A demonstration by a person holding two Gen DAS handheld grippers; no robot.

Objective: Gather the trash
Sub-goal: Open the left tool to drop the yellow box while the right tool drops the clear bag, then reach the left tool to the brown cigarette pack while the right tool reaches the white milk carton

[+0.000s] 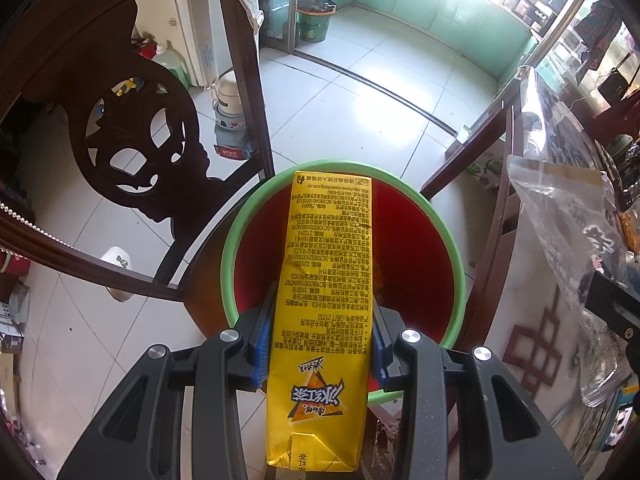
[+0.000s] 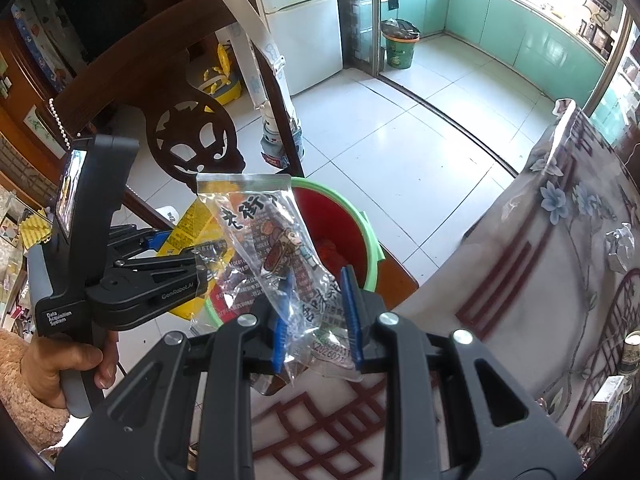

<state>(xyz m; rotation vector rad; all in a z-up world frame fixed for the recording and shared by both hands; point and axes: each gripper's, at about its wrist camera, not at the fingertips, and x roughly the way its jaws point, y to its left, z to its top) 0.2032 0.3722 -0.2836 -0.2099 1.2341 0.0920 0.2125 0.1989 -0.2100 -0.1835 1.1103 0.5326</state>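
A yellow drink carton point(image 1: 328, 280) stands lengthwise between the blue pads of my left gripper point(image 1: 322, 320), which is shut on it. The carton hangs right above a red bin with a green rim point(image 1: 340, 163). My right gripper point(image 2: 318, 280) is shut on a clear printed plastic snack bag point(image 2: 280, 248), held just to the near right of the same bin point(image 2: 372, 240). In the right wrist view a hand point(image 2: 76, 360) holds the left gripper point(image 2: 184, 252) with the carton point(image 2: 192, 220). The bag point(image 1: 568, 220) shows at the right of the left wrist view.
The bin rests on a brown wooden seat point(image 2: 396, 276). A dark carved chair back point(image 1: 140, 140) rises behind and left of it. A table with a floral cloth point(image 2: 560, 220) is on the right. A second green bin point(image 1: 316, 20) stands far across the tiled floor.
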